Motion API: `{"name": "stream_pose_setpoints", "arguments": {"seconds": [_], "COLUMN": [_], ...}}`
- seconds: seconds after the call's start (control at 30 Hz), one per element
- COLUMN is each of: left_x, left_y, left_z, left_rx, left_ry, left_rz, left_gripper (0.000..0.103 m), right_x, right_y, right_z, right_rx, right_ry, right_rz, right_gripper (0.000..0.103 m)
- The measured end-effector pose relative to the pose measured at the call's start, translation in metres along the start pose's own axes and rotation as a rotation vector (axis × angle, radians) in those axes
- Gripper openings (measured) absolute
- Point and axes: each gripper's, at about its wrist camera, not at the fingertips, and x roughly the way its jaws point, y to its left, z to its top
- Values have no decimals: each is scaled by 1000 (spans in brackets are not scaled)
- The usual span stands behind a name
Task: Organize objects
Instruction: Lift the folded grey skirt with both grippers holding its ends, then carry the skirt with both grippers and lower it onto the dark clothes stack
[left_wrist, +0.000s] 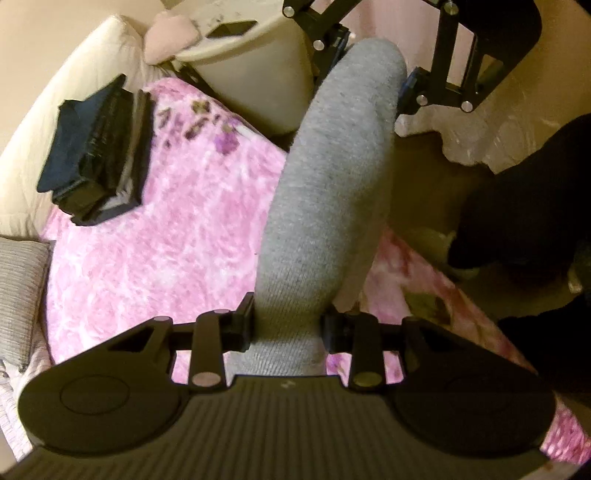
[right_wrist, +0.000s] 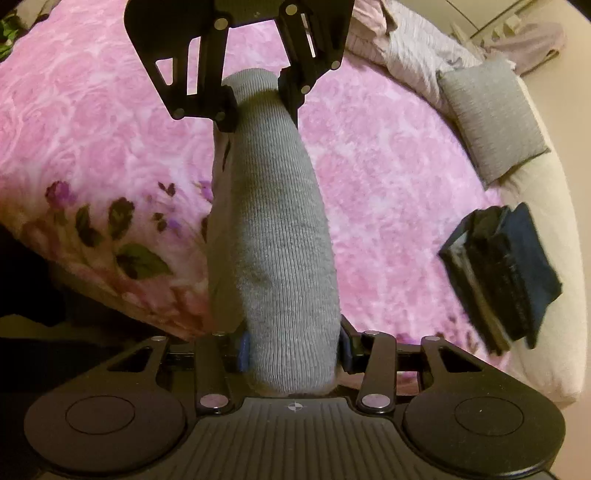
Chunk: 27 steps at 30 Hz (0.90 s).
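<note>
I have a grey sock (left_wrist: 325, 206) stretched between my two claws, held in the air above the pink blanket (left_wrist: 166, 229). My left claw (left_wrist: 286, 328) is clamped on one end, my right claw (right_wrist: 293, 349) on the other; each shows at the far end of the sock in the other's view.

Risks, as I judge them: the knit is soft and thick, so it could creep out of either pinch if I pull the ends apart too hard, and the freed end would flop onto the blanket or off its edge to the floor. Twisting one wrist would wring the sock and spoil any fold.

A dark folded stack (right_wrist: 502, 273) lies on the blanket's far side near a grey pillow (right_wrist: 491, 114); what is in it I cannot tell. The pale bin (left_wrist: 251, 62) beyond the blanket is cut off, its inside unseen. The sock's ends are hidden in the pads.
</note>
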Motion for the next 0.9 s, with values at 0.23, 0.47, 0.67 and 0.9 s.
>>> {"name": "stream_pose_setpoints", "arguments": {"seconds": [0.23, 0.47, 0.67, 0.9], "left_x": [-1, 29, 42, 47], "left_y": [51, 129, 188, 251], "left_z": [72, 171, 224, 243], "left_rx": [-25, -117, -172, -156], "left_ry": [-18, 6, 11, -9], "left_rz": [86, 128, 155, 205], "left_gripper": [30, 30, 30, 30], "right_x": [-11, -3, 4, 15], "right_y": [-89, -209, -299, -375], "right_z": [-36, -99, -126, -121], "right_rx": [-62, -147, -218, -259], "right_ry": [-50, -104, -124, -127], "right_rz": [-78, -106, -101, -131], "right_gripper": [41, 41, 41, 41]}}
